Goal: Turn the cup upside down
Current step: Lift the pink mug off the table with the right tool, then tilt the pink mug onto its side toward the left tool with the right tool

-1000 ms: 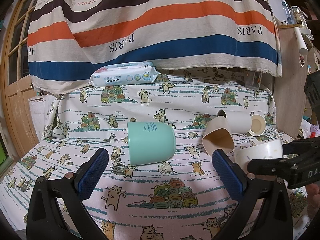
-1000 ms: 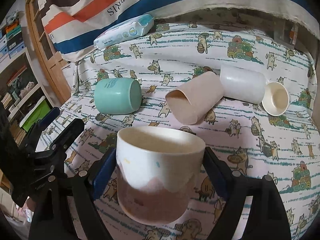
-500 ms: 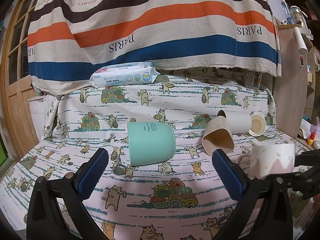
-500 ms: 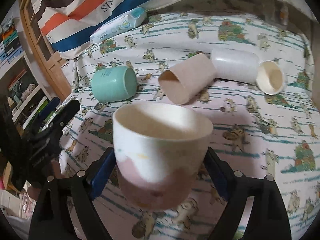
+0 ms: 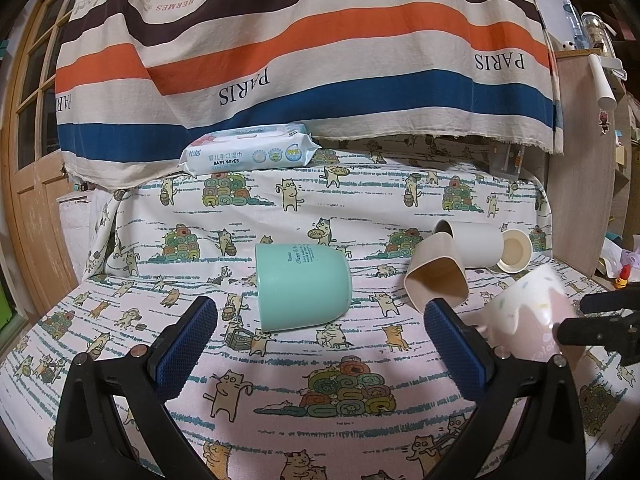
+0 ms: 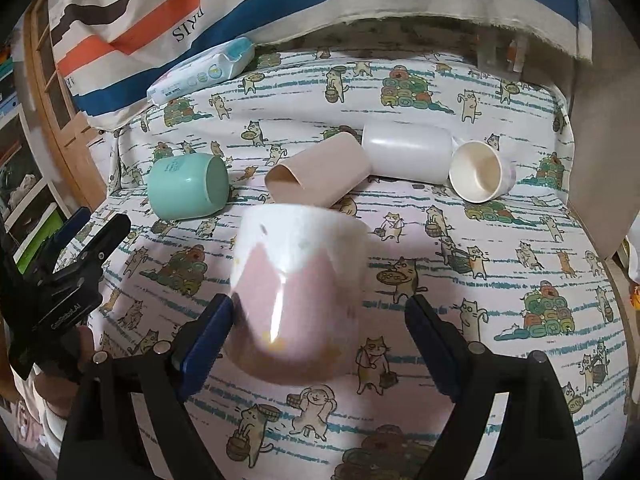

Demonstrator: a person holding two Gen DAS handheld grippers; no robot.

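My right gripper [image 6: 316, 336] is shut on a pink-and-white cup [image 6: 300, 292] and holds it above the cat-print cloth, tipped forward with its rim pointing away and down. The same cup [image 5: 532, 316] shows at the right edge of the left wrist view, tilted, with the right gripper's black body beside it. My left gripper [image 5: 320, 344] is open and empty, low over the cloth, in front of a mint green cup [image 5: 302, 286] that lies on its side.
A beige cup [image 6: 320, 178], a white cup [image 6: 406, 152] and a small cream cup [image 6: 480, 172] lie on their sides further back. A baby wipes pack [image 5: 246, 154] rests at the back under a striped hanging cloth. A wooden door [image 5: 28, 184] stands left.
The right gripper has lifted and rotated the pink-and-white cup, from upright with its mouth up to tipped forward with its mouth turned away. The left gripper has not moved.
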